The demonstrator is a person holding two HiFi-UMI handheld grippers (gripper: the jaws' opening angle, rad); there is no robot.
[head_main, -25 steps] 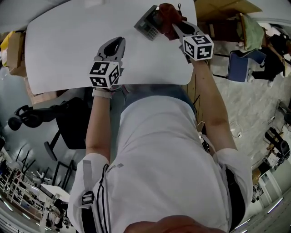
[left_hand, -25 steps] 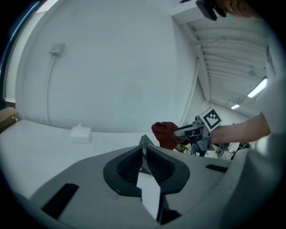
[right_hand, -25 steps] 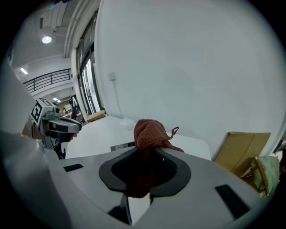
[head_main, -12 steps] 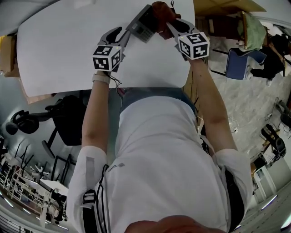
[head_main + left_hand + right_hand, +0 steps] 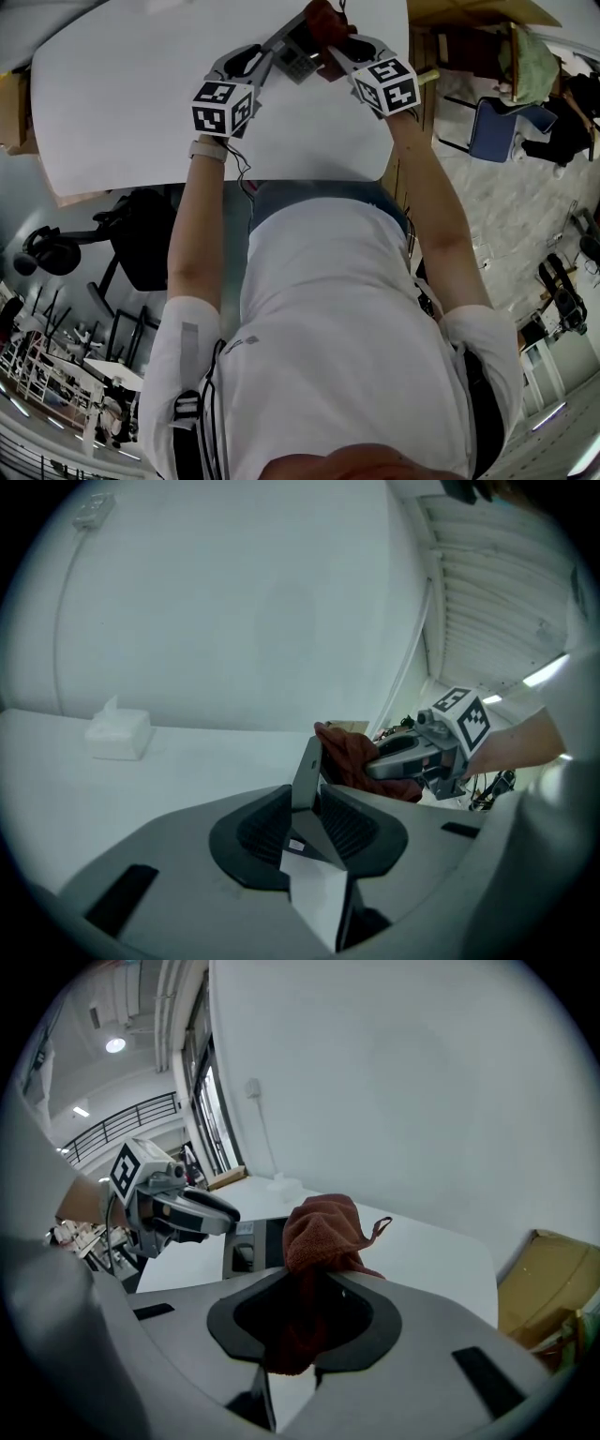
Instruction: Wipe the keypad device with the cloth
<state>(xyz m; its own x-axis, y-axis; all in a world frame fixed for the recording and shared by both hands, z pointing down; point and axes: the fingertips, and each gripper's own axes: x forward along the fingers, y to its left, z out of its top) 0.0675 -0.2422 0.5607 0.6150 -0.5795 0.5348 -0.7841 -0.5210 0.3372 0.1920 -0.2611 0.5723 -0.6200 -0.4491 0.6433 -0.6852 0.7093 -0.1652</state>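
The grey keypad device (image 5: 295,52) is at the far edge of the white table (image 5: 141,103), tilted up on its edge. My left gripper (image 5: 263,58) has just been closing, and the device (image 5: 307,771) now stands edge-on between its ribbed pads, which press on it. My right gripper (image 5: 335,45) is shut on a rust-red cloth (image 5: 323,21). In the right gripper view the bunched cloth (image 5: 319,1227) sticks up out of the jaws right beside the device (image 5: 246,1241). The cloth (image 5: 352,757) touches the device's far side.
A white tissue box (image 5: 118,735) sits on the table to the left. A cardboard box (image 5: 548,1279) lies beyond the table's right edge. A black office chair (image 5: 141,244) and a blue chair (image 5: 492,127) stand on the floor around the table.
My left gripper moved across the table to the device, opened, and closed on its left edge. The device tipped up. My right gripper came down a little with the cloth.
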